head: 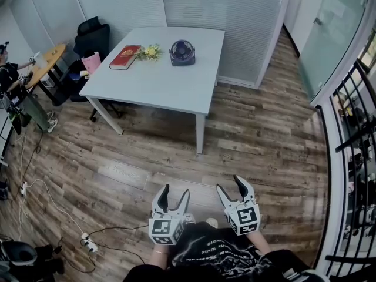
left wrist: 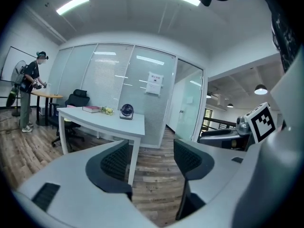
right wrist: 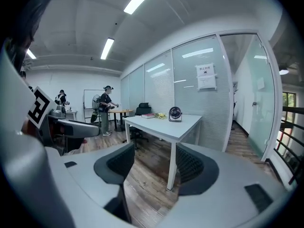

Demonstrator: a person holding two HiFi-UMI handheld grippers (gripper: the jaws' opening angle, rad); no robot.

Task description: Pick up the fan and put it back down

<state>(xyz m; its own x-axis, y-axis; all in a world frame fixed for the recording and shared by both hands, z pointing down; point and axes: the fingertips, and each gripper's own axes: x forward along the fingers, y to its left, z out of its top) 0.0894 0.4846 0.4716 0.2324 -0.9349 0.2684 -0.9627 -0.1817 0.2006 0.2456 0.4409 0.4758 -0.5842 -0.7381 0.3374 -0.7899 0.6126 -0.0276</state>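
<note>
A small dark desk fan [head: 182, 52] stands upright near the far edge of the white table [head: 158, 84]. It also shows small and far off in the left gripper view as the fan [left wrist: 126, 111] and in the right gripper view as the fan [right wrist: 175, 113]. Both grippers hover low over the wooden floor, well short of the table. My left gripper [head: 176, 190] [left wrist: 151, 163] is open with nothing between its fingers. My right gripper [head: 230, 184] [right wrist: 151, 163] is open and empty too.
A red book [head: 125, 57] and yellow flowers [head: 150, 52] lie left of the fan. A black chair [head: 92, 37] stands behind the table's left end. A person [head: 9, 69] is at a round desk far left. Cables and a power strip [head: 88, 241] cross the floor; a black railing [head: 352, 157] runs along the right.
</note>
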